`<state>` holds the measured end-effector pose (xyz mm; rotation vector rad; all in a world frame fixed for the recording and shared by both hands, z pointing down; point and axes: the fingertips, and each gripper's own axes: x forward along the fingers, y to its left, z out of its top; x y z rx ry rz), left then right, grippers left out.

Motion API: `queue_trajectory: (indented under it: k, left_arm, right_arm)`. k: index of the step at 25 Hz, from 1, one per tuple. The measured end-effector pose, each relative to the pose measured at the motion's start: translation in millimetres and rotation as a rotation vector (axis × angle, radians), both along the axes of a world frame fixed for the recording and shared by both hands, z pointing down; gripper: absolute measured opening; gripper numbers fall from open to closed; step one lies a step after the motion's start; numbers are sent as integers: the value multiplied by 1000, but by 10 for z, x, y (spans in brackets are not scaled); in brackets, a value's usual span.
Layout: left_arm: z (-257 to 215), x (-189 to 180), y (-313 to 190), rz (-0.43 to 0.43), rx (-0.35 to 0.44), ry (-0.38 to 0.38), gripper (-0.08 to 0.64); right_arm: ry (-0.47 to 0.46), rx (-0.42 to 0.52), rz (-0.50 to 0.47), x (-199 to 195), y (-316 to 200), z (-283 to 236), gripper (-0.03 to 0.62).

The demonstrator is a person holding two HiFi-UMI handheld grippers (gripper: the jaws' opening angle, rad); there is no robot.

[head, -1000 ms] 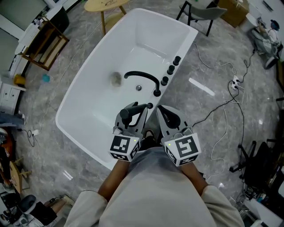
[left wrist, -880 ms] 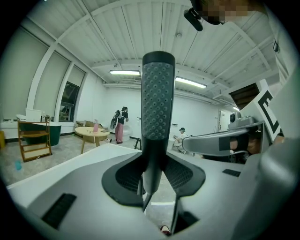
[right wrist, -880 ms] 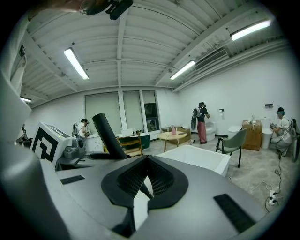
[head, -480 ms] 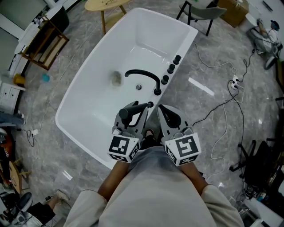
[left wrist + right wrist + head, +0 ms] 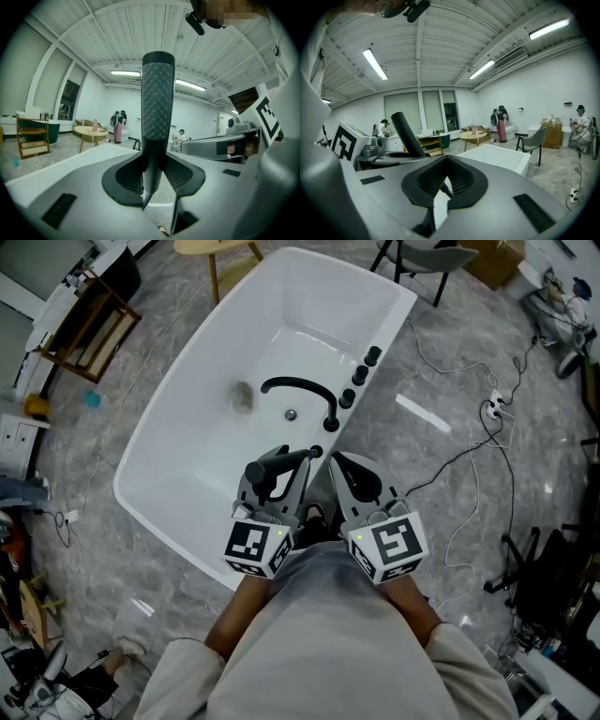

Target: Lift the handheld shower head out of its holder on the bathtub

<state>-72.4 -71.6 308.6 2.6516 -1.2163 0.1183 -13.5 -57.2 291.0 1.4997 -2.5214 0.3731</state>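
The black handheld shower head lies across my left gripper, whose jaws stand wide and shut on its handle. In the left gripper view the dimpled black handle rises upright between the pads of that gripper. It sits just short of the small black holder on the white bathtub's rim. My right gripper is beside it, shut and empty. In the right gripper view the pads of this gripper meet, and the shower head leans at the left.
A curved black spout and three black knobs line the tub's right rim. Cables and a power strip lie on the floor to the right. A wooden table, chair and shelf stand beyond.
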Motion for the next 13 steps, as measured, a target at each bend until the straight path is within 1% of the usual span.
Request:
queue_trajectory:
  k: [5, 9, 13]
  left_arm:
    - [17, 15, -11, -2, -2, 0, 140]
    - [45, 28, -6, -1, -3, 2, 140]
    - [35, 26, -33, 2, 1, -2, 140]
  right_arm:
    - [26, 21, -82, -1, -8, -80, 17]
    - [13, 26, -142, -21, -5, -105, 17]
    - [-2, 21, -176, -46, -46, -107, 17]
